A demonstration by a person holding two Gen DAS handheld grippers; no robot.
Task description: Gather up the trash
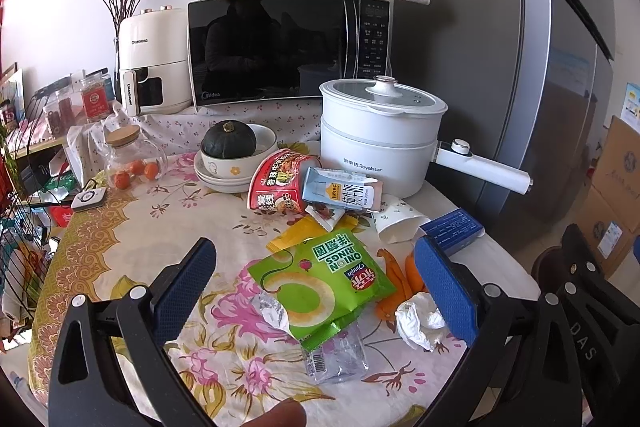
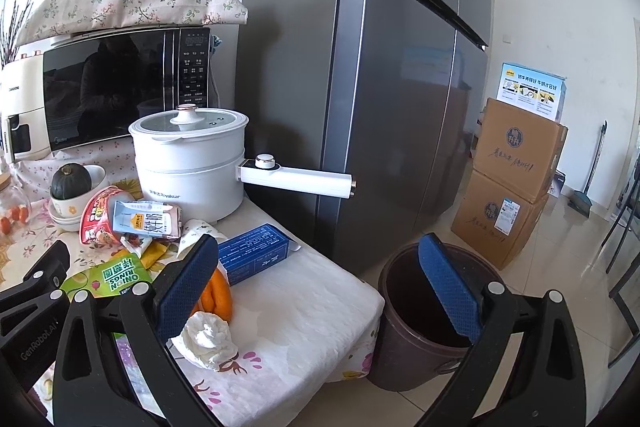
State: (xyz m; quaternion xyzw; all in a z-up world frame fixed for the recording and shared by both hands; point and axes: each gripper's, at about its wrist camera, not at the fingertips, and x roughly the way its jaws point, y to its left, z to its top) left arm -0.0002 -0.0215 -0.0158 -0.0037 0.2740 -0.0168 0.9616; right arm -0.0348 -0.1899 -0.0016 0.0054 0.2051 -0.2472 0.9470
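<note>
**Both grippers spread over the litter, nothing held**

While the left gripper [image 1: 316, 283] hangs with its jaws wide apart, the green onion-ring bag [image 1: 320, 283] lies on the table [image 1: 120, 247] between its fingers, untouched. The right gripper [image 2: 320, 287] is equally spread and empty, the crumpled tissue [image 2: 206, 341] just beside its left finger. Only the right view shows the brown bin [image 2: 400, 347] beside the table.

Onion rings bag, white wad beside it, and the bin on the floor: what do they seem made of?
Onion rings bag: glossy plastic film, silvery foil lining showing at the torn end. White wad: crumpled tissue or paper, matte and soft-creased. Bin: probably dark brown plastic, smooth with a dull sheen.
</note>
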